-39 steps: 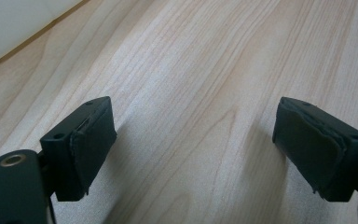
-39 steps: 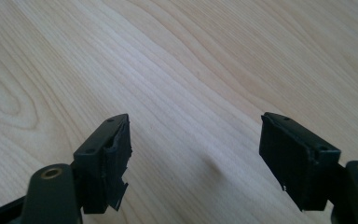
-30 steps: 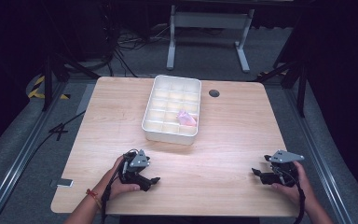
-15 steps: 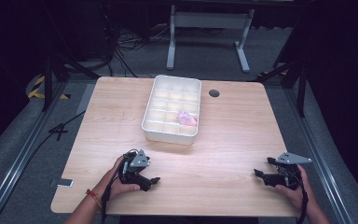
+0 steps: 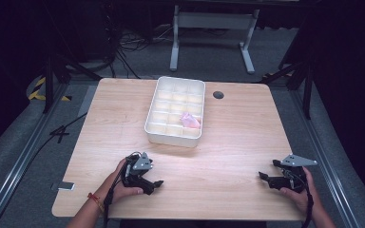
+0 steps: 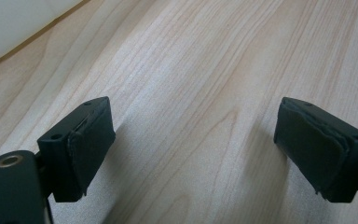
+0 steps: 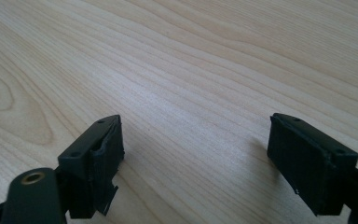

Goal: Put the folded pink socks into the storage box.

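Left gripper (image 5: pixel 158 183), right gripper (image 5: pixel 265 170): near table (image 5: pixel 237 142) front edge, jaws wide, empty, right's just opening; step apparently idle; next likely reach toward compartment tray (image 5: pixel 175 137) holding pink item (image 5: pixel 189 119).

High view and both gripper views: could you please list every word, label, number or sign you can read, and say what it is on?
No readable text anywhere.
White tray: no label.
Pink item in it: no print legible.
Wooden table: bare grain.
Yellow-black floor tape: stripes, no words.

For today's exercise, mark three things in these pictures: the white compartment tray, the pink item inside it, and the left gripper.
white compartment tray (image 5: pixel 171 137), high view, near front wall.
pink item (image 5: pixel 189 119), high view, middle of it.
left gripper (image 5: pixel 157 184), high view, midway between its open fingers.
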{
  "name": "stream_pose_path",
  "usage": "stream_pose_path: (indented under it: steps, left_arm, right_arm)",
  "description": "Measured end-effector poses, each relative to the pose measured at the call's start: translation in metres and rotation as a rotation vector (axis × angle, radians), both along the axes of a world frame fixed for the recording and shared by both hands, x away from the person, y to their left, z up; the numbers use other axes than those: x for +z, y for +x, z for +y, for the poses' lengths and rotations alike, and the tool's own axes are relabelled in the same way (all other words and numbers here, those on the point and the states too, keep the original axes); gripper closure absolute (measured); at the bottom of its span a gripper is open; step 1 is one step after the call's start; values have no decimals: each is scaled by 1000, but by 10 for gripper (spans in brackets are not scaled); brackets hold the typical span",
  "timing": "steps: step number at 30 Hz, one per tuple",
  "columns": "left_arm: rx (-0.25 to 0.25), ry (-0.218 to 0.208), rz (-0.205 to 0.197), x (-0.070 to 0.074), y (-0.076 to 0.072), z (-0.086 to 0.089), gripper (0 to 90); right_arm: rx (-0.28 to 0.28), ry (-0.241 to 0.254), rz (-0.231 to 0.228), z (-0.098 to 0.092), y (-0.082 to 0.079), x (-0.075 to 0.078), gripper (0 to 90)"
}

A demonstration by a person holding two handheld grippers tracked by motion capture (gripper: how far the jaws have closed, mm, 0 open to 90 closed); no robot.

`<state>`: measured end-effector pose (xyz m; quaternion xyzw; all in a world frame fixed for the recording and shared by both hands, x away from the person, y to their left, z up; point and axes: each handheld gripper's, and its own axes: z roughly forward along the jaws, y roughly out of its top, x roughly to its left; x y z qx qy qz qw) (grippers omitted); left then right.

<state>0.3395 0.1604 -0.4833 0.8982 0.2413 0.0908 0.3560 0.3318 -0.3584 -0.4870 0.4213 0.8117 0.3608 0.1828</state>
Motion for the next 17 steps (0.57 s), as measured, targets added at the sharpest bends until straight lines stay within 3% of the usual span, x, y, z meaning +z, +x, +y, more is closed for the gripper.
stream_pose_path:
  steps: [17]
  left_arm:
    - [-3, -2, 3, 0, 1, -1, 108]
  right_arm:
    - [-2, 4, 3, 0, 1, 0, 179]
